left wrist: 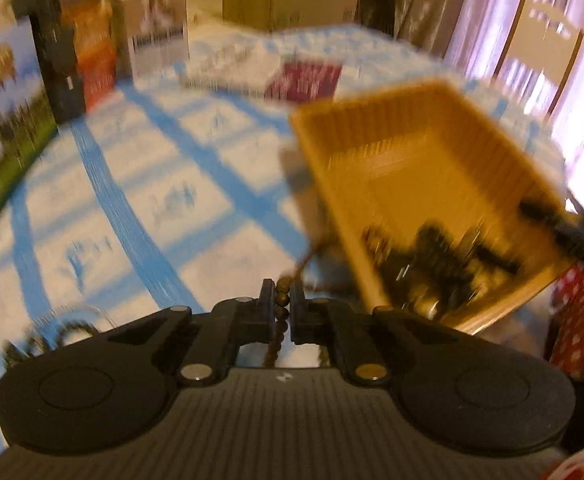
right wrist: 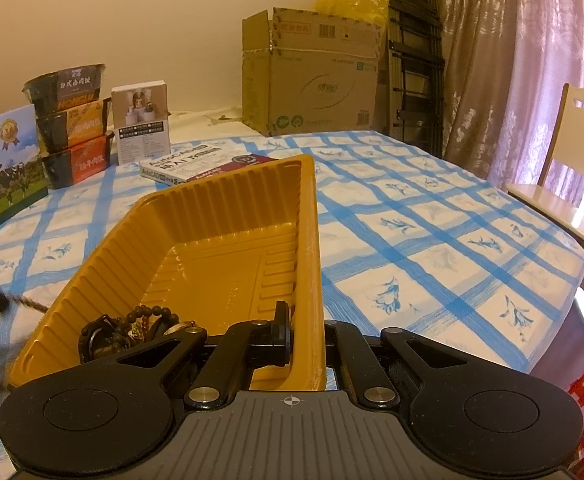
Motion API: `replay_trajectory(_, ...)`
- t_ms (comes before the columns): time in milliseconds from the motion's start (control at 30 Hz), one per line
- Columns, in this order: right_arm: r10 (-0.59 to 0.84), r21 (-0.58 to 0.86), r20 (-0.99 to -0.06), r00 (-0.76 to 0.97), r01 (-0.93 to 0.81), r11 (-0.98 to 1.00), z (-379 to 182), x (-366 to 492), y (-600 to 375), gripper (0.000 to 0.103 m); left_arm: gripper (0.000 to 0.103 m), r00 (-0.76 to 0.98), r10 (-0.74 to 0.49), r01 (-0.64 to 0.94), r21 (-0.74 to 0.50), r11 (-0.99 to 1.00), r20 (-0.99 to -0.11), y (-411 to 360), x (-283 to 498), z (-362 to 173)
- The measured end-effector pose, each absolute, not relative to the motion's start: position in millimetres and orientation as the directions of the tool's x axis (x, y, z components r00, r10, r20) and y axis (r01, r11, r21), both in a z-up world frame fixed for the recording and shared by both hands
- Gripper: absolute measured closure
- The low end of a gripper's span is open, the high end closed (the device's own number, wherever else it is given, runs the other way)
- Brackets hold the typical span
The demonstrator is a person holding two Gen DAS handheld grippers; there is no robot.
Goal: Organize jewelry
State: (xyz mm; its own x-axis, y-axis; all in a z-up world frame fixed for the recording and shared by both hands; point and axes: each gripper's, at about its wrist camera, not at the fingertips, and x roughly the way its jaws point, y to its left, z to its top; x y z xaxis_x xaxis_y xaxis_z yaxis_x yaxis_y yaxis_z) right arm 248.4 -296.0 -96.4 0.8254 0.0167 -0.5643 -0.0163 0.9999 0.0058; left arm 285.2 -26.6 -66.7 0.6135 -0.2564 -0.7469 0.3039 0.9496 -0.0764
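- Blue-checked cloth tabletop (right wrist: pixel 432 240): book (right wrist: pixel 196 166), stacked food tubs (right wrist: pixel 72 124) behind.
- Ribbed yellow plastic tray (right wrist: pixel 196 236): dark bead jewelry (right wrist: pixel 132 330) heaped inside; right tongs (right wrist: pixel 306 338) clamp its wall.
- Brown bead string (left wrist: pixel 283 300): pinched between left tongs (left wrist: pixel 282 314), beside the tray.

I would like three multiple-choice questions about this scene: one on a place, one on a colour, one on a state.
1. Where does the jewelry lie in the tray?
A. near end
B. far end
C. middle

2. What colour is the tray?
A. green
B. yellow-orange
C. white

3. What does the left hand-held gripper hold?
A. nothing
B. a book
C. a bead string

Key: 1 A, the jewelry lies at the tray's near end; 2 B, its walls show this; 3 C, the left hand-held gripper is closed on the bead string.
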Motion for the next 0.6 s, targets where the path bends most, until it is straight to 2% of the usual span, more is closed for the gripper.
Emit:
replay_trajectory(333,0.016,0.005,-0.565,0.825,-0.016,1.0,-97,249,-296,0.1,0.098,0.782,-0.287,0.331,-0.022,0.943,-0.553,-25,271,55)
replay_trajectory(600,0.017,0.006,-0.563,0.827,-0.016,1.0,-95,249,-297,0.1,0.098,0.812,-0.333,0.371,-0.016,0.928,-0.479,-38,265,98)
